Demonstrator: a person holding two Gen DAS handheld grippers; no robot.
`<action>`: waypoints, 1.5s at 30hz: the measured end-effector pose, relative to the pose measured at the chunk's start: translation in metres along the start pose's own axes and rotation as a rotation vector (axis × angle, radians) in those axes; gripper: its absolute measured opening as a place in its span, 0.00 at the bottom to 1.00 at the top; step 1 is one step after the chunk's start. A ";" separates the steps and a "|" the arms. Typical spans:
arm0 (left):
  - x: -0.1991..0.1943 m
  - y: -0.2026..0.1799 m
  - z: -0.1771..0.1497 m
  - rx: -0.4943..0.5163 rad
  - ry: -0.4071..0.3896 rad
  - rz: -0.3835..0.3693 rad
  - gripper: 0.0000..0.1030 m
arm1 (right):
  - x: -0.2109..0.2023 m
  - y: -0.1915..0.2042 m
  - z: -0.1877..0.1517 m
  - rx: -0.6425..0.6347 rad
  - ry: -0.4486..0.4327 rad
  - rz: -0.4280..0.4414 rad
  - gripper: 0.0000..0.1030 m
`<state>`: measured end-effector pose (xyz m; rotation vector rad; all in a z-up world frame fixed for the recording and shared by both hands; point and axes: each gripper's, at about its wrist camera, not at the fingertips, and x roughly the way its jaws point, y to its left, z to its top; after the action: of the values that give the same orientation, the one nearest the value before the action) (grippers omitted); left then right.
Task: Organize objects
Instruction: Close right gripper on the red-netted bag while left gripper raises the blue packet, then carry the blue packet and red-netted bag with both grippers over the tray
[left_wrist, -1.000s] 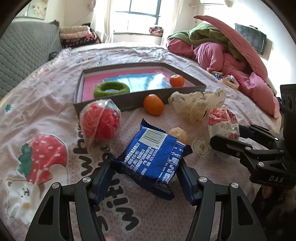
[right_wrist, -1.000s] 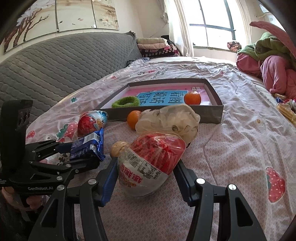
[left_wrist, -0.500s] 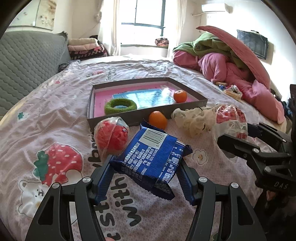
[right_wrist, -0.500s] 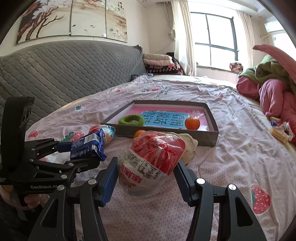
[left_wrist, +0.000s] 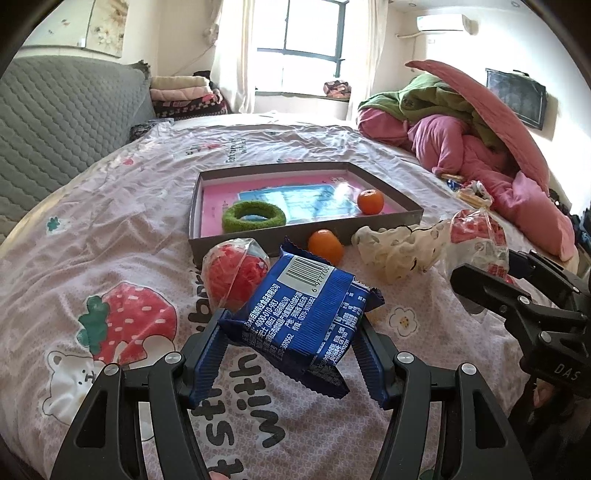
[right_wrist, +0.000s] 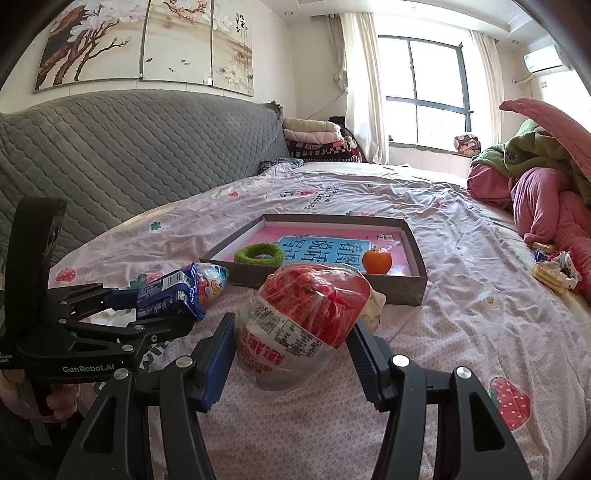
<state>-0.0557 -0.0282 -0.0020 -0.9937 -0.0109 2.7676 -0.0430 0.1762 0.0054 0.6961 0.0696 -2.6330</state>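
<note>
My left gripper (left_wrist: 295, 354) is shut on a blue snack packet (left_wrist: 303, 314) and holds it above the bed; it also shows in the right wrist view (right_wrist: 166, 299). My right gripper (right_wrist: 291, 354) is shut on a clear bag of red snacks (right_wrist: 306, 317), also lifted; the bag shows in the left wrist view (left_wrist: 476, 240). Ahead lies a grey tray (left_wrist: 402, 218) with a pink floor, holding a green ring (left_wrist: 254, 218) and an orange (left_wrist: 370, 201). A second orange (left_wrist: 325, 246), a red wrapped ball (left_wrist: 232, 273) and a crumpled white bag (left_wrist: 399, 247) lie in front of the tray.
The bed sheet (left_wrist: 110, 229) is pink with strawberry prints. A heap of pink and green bedding (left_wrist: 480, 140) lies at the right. A grey quilted headboard (right_wrist: 129, 155) stands at the left. Small wrapped snacks (right_wrist: 554, 269) lie by the bedding.
Both grippers have risen and drawn back from the tray with their loads. The small round item by the blue packet is out of sight now.
</note>
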 end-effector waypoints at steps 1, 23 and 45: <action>0.000 0.000 0.000 -0.001 -0.002 0.002 0.64 | -0.001 0.000 0.000 -0.001 -0.003 -0.001 0.57; -0.020 0.004 0.009 -0.037 -0.100 0.040 0.65 | -0.008 0.000 0.006 -0.017 -0.063 -0.011 0.57; -0.017 0.005 0.028 -0.079 -0.094 0.087 0.65 | -0.011 -0.008 0.018 -0.005 -0.105 -0.025 0.57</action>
<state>-0.0611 -0.0348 0.0302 -0.9025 -0.0931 2.9120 -0.0456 0.1850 0.0259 0.5584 0.0544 -2.6875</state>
